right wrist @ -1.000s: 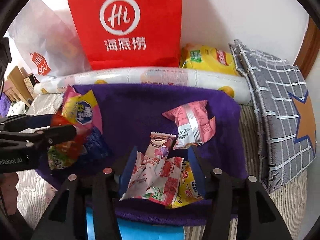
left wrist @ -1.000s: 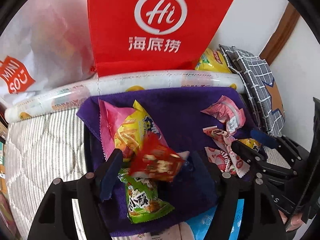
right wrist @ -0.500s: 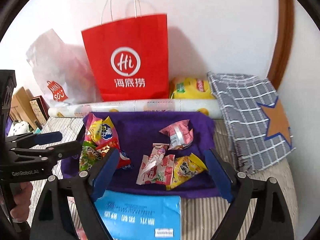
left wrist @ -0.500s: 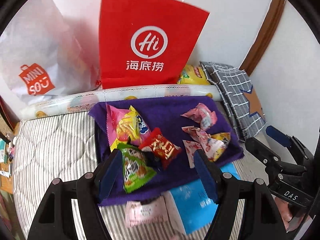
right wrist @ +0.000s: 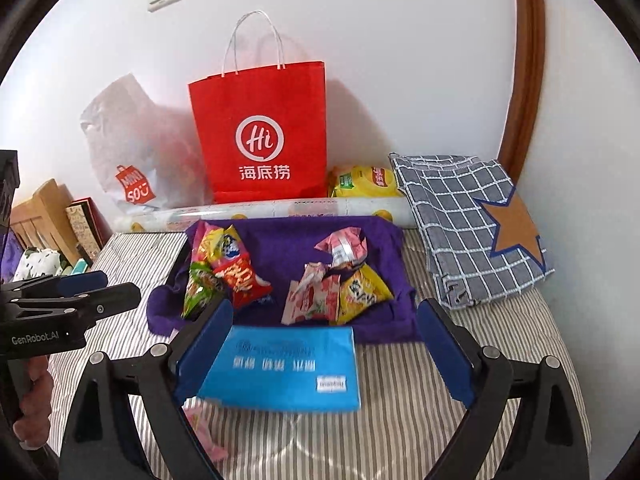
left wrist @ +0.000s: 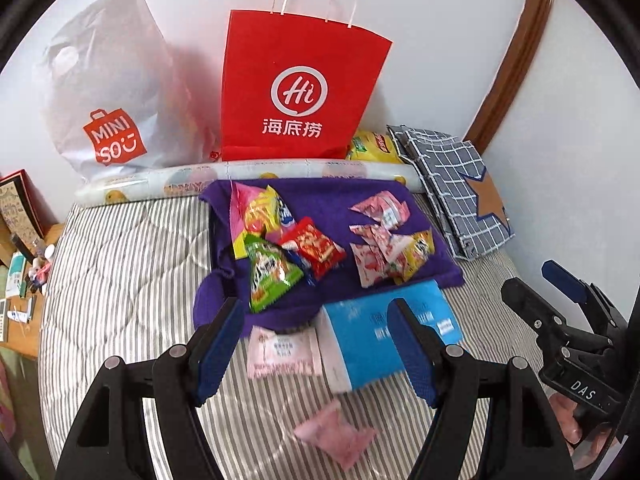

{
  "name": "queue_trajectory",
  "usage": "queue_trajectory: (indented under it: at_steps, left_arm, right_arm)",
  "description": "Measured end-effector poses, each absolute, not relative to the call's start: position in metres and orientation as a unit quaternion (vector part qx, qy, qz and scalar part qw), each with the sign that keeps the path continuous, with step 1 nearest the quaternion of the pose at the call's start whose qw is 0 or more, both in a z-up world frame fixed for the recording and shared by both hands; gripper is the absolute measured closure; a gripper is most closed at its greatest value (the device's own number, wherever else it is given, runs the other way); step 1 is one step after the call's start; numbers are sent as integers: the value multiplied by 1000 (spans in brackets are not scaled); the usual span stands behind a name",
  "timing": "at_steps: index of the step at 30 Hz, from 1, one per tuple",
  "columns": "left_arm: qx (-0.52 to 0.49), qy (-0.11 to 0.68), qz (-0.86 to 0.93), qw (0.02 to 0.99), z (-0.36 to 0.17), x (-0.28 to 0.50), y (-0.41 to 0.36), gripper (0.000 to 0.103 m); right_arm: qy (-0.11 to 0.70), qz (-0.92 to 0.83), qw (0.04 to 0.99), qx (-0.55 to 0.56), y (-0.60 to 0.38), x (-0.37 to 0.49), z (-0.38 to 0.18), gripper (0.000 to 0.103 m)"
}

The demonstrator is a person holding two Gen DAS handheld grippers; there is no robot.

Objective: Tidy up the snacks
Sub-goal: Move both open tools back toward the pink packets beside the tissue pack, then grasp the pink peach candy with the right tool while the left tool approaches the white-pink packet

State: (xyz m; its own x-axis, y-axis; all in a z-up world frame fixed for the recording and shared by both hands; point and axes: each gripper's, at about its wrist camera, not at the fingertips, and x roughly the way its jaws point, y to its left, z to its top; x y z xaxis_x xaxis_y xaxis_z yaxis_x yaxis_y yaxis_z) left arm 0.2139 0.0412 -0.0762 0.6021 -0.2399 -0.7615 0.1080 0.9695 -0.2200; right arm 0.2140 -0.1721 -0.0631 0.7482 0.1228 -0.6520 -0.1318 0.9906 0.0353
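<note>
Left gripper (left wrist: 316, 344) half open, nothing between the blue pads, hovering over striped bedding (left wrist: 120, 272). Right gripper (right wrist: 324, 344) jaws opening wide, empty too. Snack piles sit on the purple cloth (left wrist: 340, 204) at 12 o'clock from both grippers: green triangular packet (left wrist: 268, 276), red crinkly packet (left wrist: 316, 248) and yellow-pink bag (left wrist: 260, 212) at 11 o'clock; pink-white wrappers (left wrist: 376, 252) and yellow packet (left wrist: 416, 252) at 1 o'clock. Blue flat package (right wrist: 288, 368) lies just ahead of the right pads.

Versus a second ago: both grippers pulled back and up, snacks now well clear of the pads; right jaws no longer around the pink wrappers.

Red paper bag (left wrist: 296, 92) stands stiff and upright at the wall; white plastic bag (left wrist: 108, 92) crumpled beside it; checked fabric (right wrist: 460, 220) folded at 2 o'clock.
</note>
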Motion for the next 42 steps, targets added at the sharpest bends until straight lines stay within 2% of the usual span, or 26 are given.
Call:
queue_trajectory:
  at_steps: [11,17,19,21,24,31,36,42]
  left_arm:
    - [-68,432,-86,895,-87,177,46,31]
    - [-74,449,-55,889,-108,168,68,31]
    - [-80,457,-46,885,-117,168,78,31]
    - [-86,463,-39,881,-123,168,86,31]
    - [-93,469,-30,878,-132,166,99,31]
    - [-108,483,-19,869,-149,163,124,31]
    - [-109,492,-14,864,-161,163,130,31]
    - [-103,502,-21,858,-175,171,118,31]
  right_arm:
    - [354,98,930,3,-168,171,-85,10]
    - [394,133,909,-24,-143,164,-120,11]
    - [404,149,902,-26,-133,162,-133,16]
    - [418,169,892,-25,-122,160,-145,25]
    - [440,199,876,-25,-103,159,-164,31]
    - [463,233,854,-55,-66,158,-199,33]
    - [482,223,844,-79,-55,161,-221,44]
    - [462,229,852,-89,-60,152,-216,53]
